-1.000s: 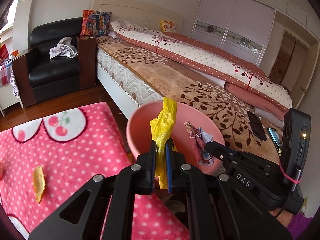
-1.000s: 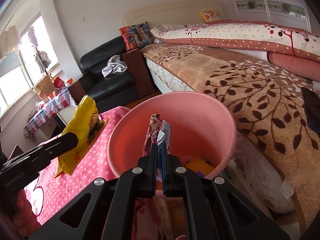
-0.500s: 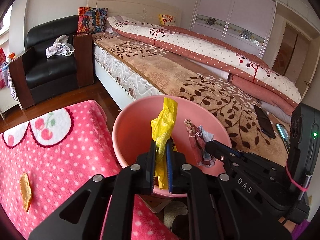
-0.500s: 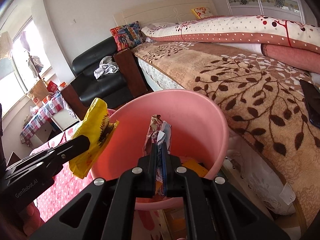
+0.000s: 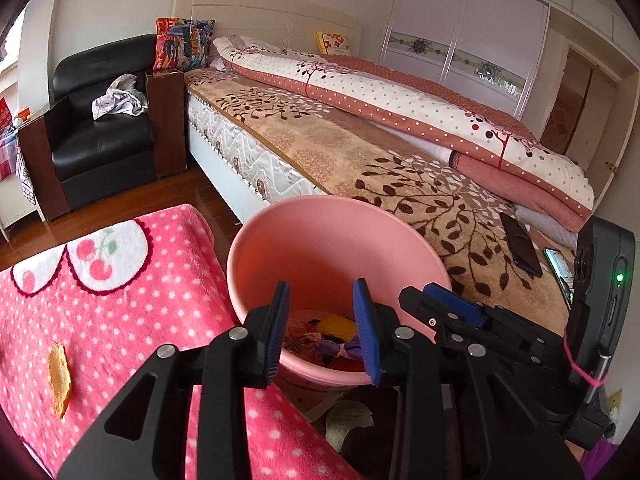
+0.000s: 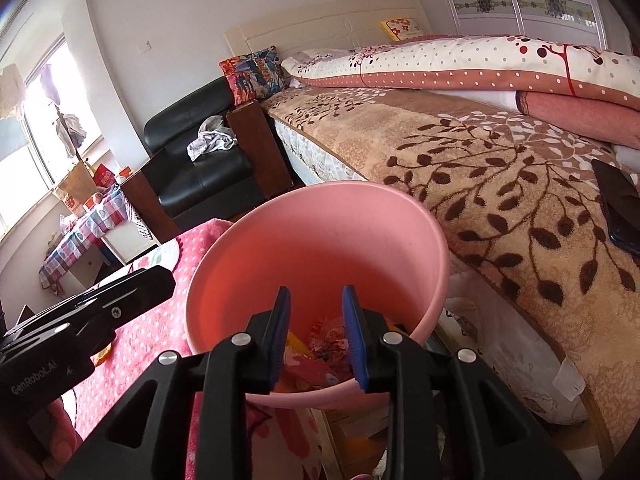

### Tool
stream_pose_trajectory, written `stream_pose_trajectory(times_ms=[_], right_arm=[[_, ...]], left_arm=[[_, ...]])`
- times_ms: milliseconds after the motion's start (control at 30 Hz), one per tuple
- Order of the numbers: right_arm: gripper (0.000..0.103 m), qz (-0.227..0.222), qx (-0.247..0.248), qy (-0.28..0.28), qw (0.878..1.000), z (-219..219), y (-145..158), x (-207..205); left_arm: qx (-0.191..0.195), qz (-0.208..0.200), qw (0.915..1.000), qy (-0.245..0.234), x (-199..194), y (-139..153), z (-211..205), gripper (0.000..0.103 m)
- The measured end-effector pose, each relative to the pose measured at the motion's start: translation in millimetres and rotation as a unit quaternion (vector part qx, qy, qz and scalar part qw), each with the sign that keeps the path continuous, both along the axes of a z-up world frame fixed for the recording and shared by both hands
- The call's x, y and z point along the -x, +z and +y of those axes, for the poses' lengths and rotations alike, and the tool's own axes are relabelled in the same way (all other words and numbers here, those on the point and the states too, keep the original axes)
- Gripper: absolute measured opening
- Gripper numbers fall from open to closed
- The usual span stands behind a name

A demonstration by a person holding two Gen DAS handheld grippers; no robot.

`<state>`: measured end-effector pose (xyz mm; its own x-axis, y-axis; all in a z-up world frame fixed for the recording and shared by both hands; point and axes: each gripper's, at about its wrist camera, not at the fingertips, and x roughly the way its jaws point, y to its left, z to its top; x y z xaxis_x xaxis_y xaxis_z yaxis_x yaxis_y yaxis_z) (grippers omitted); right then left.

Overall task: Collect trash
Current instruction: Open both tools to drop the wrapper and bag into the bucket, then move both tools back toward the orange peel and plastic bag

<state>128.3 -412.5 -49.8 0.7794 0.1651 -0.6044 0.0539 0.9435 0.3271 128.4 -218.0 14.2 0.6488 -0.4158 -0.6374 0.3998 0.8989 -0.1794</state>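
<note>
A pink basin [image 5: 304,236] fills the frame's lower centre, wrappers [image 5: 320,332] piled in its bottom. Your left gripper [image 5: 322,320] and right gripper [image 6: 316,320] hang over it, jaws apart and empty. Lower left, an orange scrap [image 5: 60,376] lies on the spotted blanket [image 5: 140,320]; reaching for it, you could nudge the basin's rim.

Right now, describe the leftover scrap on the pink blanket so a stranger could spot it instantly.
Find the pink polka-dot blanket with the cherry patch, left of the pink bucket. Near its left edge lies an orange scrap, a narrow upright sliver. It is the only loose item on the blanket; the other trash sits inside the bucket.
</note>
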Motion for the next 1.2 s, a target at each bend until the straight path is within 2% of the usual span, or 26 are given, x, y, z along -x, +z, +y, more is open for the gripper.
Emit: stream_pose_trajectory(times_ms=[200, 467, 733, 1200], right_arm=[[0.028, -0.006, 0.004, 0.007, 1.0, 10.3, 8.0, 10.3], [0.031, -0.013, 0.008, 0.019, 1.0, 31.6, 18.3, 28.2], [0.032, -0.013, 0.015, 0.039, 0.999, 53.9, 22.8, 41.0], [0.032, 0.002, 0.019, 0.098, 0.995, 105.9, 16.7, 46.7]], left_arm=[[0.013, -0.011, 0.9999, 0.003, 12.4, 9.4, 11.4, 0.033], [0.001, -0.031, 0.9995, 0.001, 35.4, 18.0, 25.5, 0.033], [0.004, -0.031, 0.9992, 0.026, 49.5, 17.9, 49.9, 0.033], [-0.031, -0.031, 0.9955, 0.084, 67.4, 2.2, 105.2, 0.033]])
